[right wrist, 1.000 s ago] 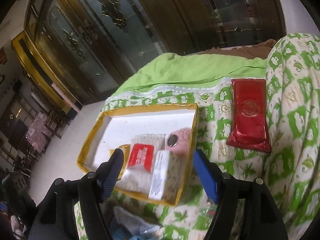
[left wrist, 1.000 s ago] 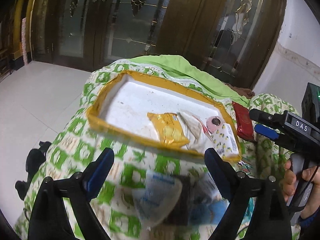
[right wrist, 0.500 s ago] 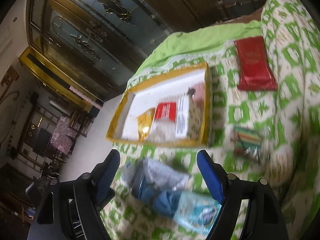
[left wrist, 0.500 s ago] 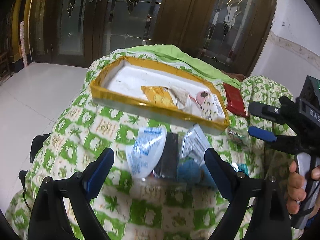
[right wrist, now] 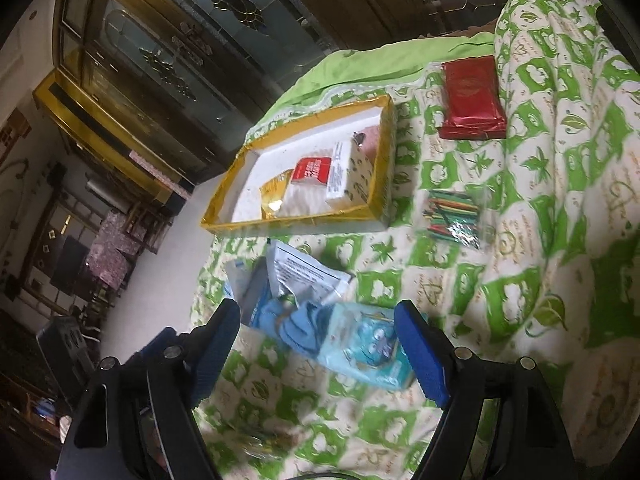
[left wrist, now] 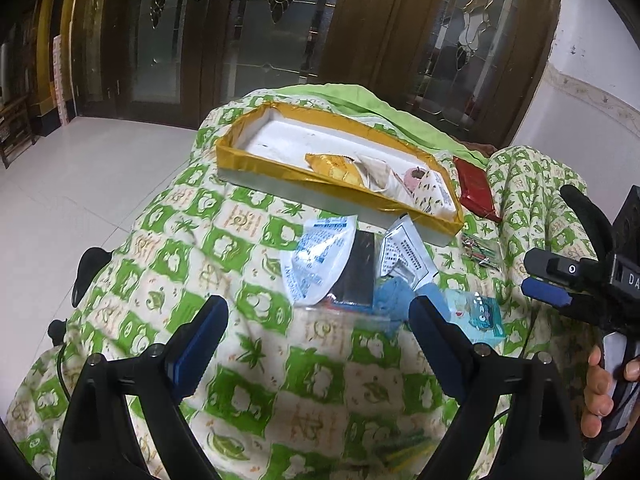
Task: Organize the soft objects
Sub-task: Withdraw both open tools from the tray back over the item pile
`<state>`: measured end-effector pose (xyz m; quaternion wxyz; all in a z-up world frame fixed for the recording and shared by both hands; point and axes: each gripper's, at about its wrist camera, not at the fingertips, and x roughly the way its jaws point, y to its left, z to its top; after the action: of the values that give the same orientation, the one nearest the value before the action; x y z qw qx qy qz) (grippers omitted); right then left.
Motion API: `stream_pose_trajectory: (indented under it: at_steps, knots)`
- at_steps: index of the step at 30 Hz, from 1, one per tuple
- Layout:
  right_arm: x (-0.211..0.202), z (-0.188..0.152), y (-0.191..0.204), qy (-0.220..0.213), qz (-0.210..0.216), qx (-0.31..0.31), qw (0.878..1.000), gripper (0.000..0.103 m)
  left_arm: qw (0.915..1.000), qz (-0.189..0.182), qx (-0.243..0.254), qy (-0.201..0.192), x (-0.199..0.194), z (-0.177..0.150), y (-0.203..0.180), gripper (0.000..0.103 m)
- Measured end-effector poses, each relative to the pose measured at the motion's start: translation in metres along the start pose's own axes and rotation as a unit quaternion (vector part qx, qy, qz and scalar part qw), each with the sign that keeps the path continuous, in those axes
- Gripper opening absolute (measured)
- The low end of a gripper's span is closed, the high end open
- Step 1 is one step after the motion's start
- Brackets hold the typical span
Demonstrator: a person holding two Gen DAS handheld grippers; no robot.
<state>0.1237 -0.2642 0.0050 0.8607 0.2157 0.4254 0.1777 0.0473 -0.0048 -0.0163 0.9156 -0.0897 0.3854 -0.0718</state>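
Packets (right wrist: 312,308) heaped, lower ones half hidden; left gripper (left wrist: 318,344) spread, empty; right gripper (right wrist: 320,354) spread, empty

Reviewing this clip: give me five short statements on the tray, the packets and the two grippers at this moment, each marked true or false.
1. The yellow tray holds several packets. True.
2. The red packet lies inside the tray. False: it lies on the quilt beside the tray.
3. The right gripper is clamped on the light blue packet. False: its jaws stand open, not pressing on it.
4. The left gripper holds nothing. True.
5. The bag of coloured sticks is outside the tray. True.
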Motion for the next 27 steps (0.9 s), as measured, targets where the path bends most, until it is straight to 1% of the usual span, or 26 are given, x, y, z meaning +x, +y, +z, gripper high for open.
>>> stream_pose_trajectory:
  at_steps: [3, 7, 9, 13, 15, 23, 27]
  knots:
    - [0.000, -0.002, -0.001, 0.001, -0.007, -0.003, 1.000, 0.083, 0.9999, 0.003, 0.007, 0.007, 0.000, -0.004, 0.000, 0.091]
    - [-0.001, -0.003, -0.003, 0.004, -0.014, -0.005, 1.000, 0.083, 0.9991, 0.007, 0.031, 0.026, 0.005, -0.009, -0.006, 0.091]
    - [0.000, -0.004, -0.004, 0.008, -0.018, -0.007, 1.000, 0.083, 0.9986, -0.004, 0.037, 0.038, 0.005, -0.012, -0.008, 0.091]
    - [0.005, -0.006, -0.003, 0.021, -0.027, -0.013, 0.999, 0.083, 0.9959, -0.042, 0.048, 0.064, 0.005, -0.020, -0.014, 0.091]
    - [0.008, -0.007, -0.003, 0.026, -0.031, -0.014, 0.999, 0.083, 0.9943, -0.053, 0.055, 0.074, 0.004, -0.025, -0.017, 0.091]
    - [0.014, -0.007, -0.011, 0.039, -0.045, -0.002, 0.998, 0.083, 0.9889, -0.074, 0.079, 0.102, -0.002, -0.044, -0.031, 0.091]
    - [0.021, -0.008, -0.009, 0.055, -0.059, -0.018, 0.997, 0.083, 0.9851, -0.084, 0.093, 0.118, -0.002, -0.054, -0.040, 0.091]
